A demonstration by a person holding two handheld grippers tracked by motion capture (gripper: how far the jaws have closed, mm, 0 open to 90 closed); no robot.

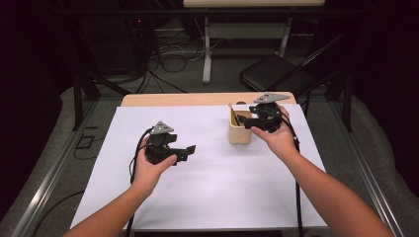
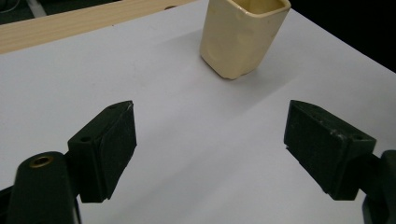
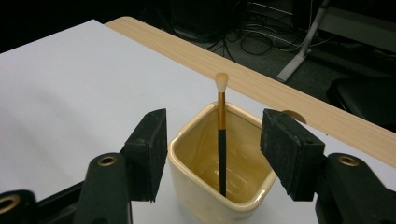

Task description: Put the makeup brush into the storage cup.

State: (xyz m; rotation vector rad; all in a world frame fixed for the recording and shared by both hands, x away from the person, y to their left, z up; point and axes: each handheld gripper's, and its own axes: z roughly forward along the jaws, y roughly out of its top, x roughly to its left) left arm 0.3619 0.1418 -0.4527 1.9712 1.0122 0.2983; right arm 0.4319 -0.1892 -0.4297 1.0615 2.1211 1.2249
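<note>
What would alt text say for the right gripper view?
A small brush stands in a cream square cup, bristles up, framed by the open black jaws of the right gripper. The cup sits on a white sheet covering a wooden table.

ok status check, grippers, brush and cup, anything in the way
Left gripper open, empty, over bare sheet. Right gripper open above the cup, pads clear. Brush standing in the cup, bristles up. Nothing in the way.

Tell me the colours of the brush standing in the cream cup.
Black handle, gold ferrule, pale bristle tip on the brush; clearest in the right gripper view.
</note>
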